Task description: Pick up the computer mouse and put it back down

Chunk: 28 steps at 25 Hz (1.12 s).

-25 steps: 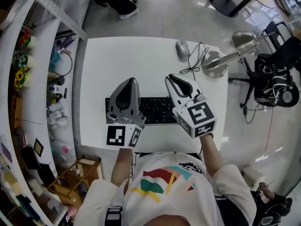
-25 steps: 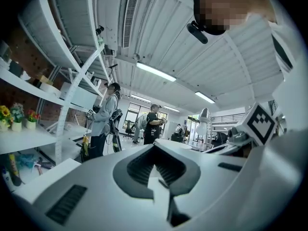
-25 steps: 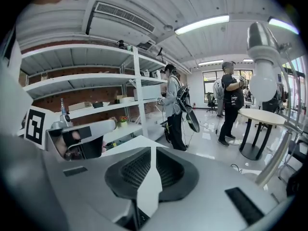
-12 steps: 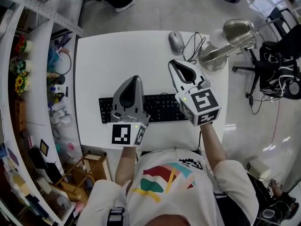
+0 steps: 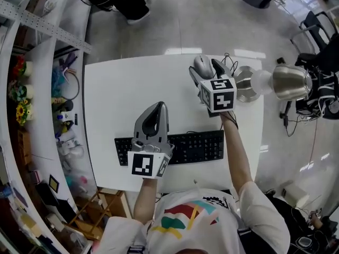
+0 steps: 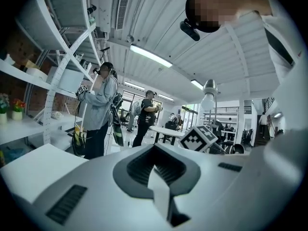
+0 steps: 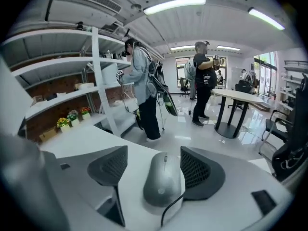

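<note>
The grey wired computer mouse [image 5: 201,64] [image 7: 162,179] lies near the far edge of the white desk [image 5: 116,89]. My right gripper [image 5: 206,69] [image 7: 155,160] reaches down over it, jaws opening, with the mouse between them. The right pad sits close against the mouse's side, and a gap shows on the left. The mouse rests on the desk, its cable running back toward me. My left gripper [image 5: 157,108] [image 6: 157,171] hovers over the left end of the black keyboard [image 5: 196,144], jaws shut with nothing in them.
A silver desk lamp [image 5: 275,81] stands just right of the mouse, its base by the desk's right edge. Shelves with flowers and clutter [image 5: 24,83] run along the left. People stand beyond the desk [image 7: 144,88]. A black chair [image 5: 320,52] is at the right.
My right gripper moved from above the keyboard forward and down to the mouse, and its jaws went from shut to open. The left gripper sank slightly over the keyboard.
</note>
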Motion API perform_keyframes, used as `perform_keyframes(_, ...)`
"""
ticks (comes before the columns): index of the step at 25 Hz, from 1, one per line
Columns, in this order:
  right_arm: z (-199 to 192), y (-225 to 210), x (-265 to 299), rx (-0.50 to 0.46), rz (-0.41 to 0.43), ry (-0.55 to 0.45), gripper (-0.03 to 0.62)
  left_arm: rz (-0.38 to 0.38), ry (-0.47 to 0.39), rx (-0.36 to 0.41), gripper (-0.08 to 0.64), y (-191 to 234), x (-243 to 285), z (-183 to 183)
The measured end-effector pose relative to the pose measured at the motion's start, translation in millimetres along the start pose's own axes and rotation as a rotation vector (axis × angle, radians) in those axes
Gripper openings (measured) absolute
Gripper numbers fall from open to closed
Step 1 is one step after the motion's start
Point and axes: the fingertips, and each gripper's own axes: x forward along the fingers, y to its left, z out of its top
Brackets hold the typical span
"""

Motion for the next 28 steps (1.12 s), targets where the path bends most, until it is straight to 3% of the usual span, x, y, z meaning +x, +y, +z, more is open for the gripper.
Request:
perform_keyframes(6,-40.5,-27.2,53.0,-0.013,-0.063,0.202,0.321,-0.005,0.026,-0.036,0.046,17.1,28.8,-22.6)
perform_keyframes(8,-51.6,-28.6,57.9,-0.039,-0.073,0.23,0.321,0.01,0.022,-0.054,0.046,21.4,34.8,-27.1)
perform_keyframes(12,-51.2,-31.2,58.4,0.002,-0.078,0.246,0.321,0.015,0.015,-0.066,0.046,27.2,44.3,-28.5)
perform_keyframes(21,-43.8,-26.8,55.4,0.002,-0.059,0.223,0.313,0.009,0.005,-0.062,0.046,21.8,38.8,-17.3)
perform_keyframes(28,16.9,10.7,3.2,-0.033,0.021,0.03,0.311,0.029,-0.048,-0.034,0.046,13.0,14.2,16.3)
